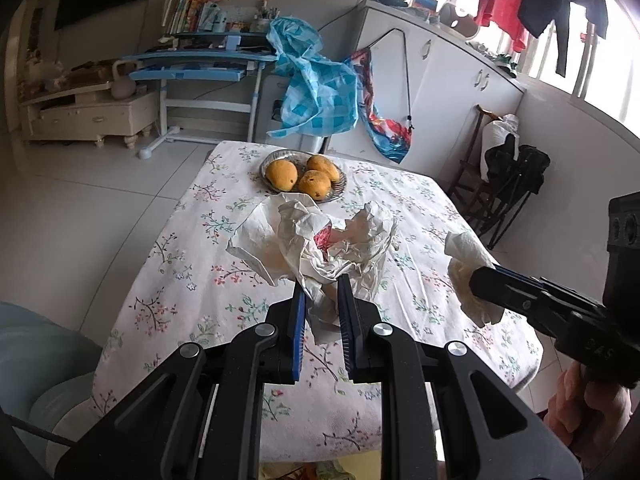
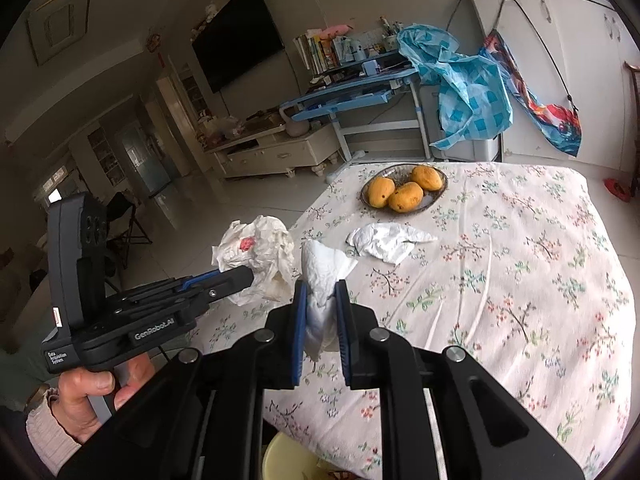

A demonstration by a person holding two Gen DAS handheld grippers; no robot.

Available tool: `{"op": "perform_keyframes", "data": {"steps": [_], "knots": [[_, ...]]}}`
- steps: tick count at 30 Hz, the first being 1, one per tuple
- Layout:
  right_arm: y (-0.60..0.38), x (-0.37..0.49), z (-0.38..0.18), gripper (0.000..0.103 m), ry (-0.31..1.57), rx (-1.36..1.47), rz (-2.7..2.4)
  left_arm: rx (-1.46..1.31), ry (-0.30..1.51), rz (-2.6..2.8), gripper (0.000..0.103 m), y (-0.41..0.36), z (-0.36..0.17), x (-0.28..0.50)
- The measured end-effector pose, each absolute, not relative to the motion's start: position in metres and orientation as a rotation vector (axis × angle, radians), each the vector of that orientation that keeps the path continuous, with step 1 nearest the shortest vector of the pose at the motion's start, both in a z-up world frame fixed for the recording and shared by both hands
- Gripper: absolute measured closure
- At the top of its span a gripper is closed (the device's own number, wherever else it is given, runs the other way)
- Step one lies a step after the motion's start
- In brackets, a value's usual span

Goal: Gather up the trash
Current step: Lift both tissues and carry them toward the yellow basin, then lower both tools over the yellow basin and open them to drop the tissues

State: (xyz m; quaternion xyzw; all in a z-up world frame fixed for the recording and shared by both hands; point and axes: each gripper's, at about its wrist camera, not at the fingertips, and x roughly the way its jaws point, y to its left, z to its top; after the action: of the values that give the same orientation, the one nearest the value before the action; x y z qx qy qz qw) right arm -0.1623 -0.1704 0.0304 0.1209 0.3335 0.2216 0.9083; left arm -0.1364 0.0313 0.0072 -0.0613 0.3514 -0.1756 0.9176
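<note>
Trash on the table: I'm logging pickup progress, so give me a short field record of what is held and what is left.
left gripper: shut on crumpled paper bundle, lifted
right gripper: shut on white tissue
left on table: crumpled tissue on the floral tablecloth
not trash: plate with three mangoes
bin: yellow container below the table edge

Your right gripper (image 2: 321,288) pinches a white tissue wad (image 2: 322,276) above the floral tablecloth (image 2: 520,280). Left of it, your left gripper (image 2: 248,276) clamps a bigger stained paper bundle (image 2: 260,252) off the table's edge. One crumpled tissue (image 2: 384,242) lies on the cloth, near the plate (image 2: 438,192) of mangoes (image 2: 405,196).
</note>
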Motion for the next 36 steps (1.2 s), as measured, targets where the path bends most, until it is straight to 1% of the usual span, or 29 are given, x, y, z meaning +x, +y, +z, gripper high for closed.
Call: {"op": "perform_keyframes", "data": {"steps": [9,36], "knots": [[-0.173,-0.175,0.027,0.087,0.69,0.278,0.46,-0.093,0.718,-0.385,0.088,0.025,0.003,-0.158],[-0.168,-0.214,0.004,0.087,0.726,0.331,0.46,-0.104,0.715,-0.382,0.088,0.037,0.001,-0.204]]}}
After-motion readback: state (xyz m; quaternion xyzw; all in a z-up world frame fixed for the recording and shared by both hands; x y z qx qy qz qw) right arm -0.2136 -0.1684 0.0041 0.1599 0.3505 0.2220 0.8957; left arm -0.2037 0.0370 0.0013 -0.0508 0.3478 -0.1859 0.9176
